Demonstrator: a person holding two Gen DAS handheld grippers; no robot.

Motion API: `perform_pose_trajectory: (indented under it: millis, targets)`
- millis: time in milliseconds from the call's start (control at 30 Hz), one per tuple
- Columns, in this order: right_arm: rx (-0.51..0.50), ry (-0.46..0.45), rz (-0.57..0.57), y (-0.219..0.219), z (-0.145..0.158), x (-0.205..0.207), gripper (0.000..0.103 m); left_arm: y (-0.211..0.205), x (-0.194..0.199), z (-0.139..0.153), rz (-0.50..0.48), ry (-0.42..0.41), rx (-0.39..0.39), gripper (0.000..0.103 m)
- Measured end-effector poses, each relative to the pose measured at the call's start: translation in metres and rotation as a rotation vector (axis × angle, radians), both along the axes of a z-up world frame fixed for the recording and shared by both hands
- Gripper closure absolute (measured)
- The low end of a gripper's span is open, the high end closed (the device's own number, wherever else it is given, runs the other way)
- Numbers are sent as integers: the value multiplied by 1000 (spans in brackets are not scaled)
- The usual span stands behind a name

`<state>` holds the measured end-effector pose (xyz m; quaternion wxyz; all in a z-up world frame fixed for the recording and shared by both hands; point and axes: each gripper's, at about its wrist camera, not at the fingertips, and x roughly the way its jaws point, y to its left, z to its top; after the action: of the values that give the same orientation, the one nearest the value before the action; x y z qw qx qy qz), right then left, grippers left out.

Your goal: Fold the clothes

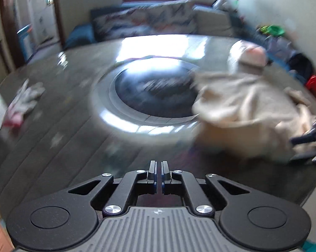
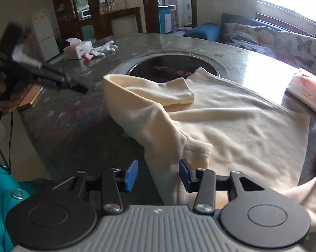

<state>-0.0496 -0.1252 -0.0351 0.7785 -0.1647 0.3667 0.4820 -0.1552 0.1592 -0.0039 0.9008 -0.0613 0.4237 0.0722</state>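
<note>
The left gripper (image 1: 158, 169) was seen pressed together with nothing between its pads, poised above bare dark table (image 1: 73, 147); its view was heavily blurred. The right gripper (image 2: 158, 173) was seen spread, its blue pads (image 2: 131, 175) standing apart on either side of a fold of the cream garment (image 2: 231, 126), with a gap visible on the left side; whether the right pad touched the cloth could not be told.

The cream garment was recorded lying on the near right part of the table, largely flat, with one sleeve (image 2: 158, 92) doubled back across its upper part and its far edge reaching the rim of the round inset (image 2: 172, 65) at the table centre. A second portion of the cloth trailed off the near right edge.

In the right wrist view the left gripper was noted at the far left, held in a hand (image 2: 2, 96) over a phone (image 2: 30, 96). White gloves (image 2: 104, 47) and a tissue pack (image 2: 305, 90) were noted on the table, well apart from the garment and just beside it respectively.
</note>
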Motion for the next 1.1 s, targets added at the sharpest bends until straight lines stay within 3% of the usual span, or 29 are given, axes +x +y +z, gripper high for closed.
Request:
perform_pose_trajectory:
  millis: [100, 200, 367, 467, 733, 967, 1100]
  targets:
    - [24, -18, -57, -8, 11, 14, 59, 15, -2, -1, 39, 18, -13, 95]
    - [37, -38, -148, -18, 20, 36, 59, 8, 19, 12, 2, -37, -16, 85]
    - [16, -75, -280, -30, 22, 75, 58, -13, 75, 22, -69, -95, -23, 61]
    - [-16, -91, -368, -38, 15, 104, 58, -25, 115, 20, -102, -98, -40, 54]
    - [-47, -65, -515, -52, -5, 161, 58, -49, 202, -17, -116, 3, 9, 56]
    - [-71, -57, -543, -44, -19, 188, 59, -56, 221, -37, -105, 37, 39, 87]
    - [-86, -50, -551, -38, -25, 198, 64, -53, 220, -39, -102, 15, 31, 93]
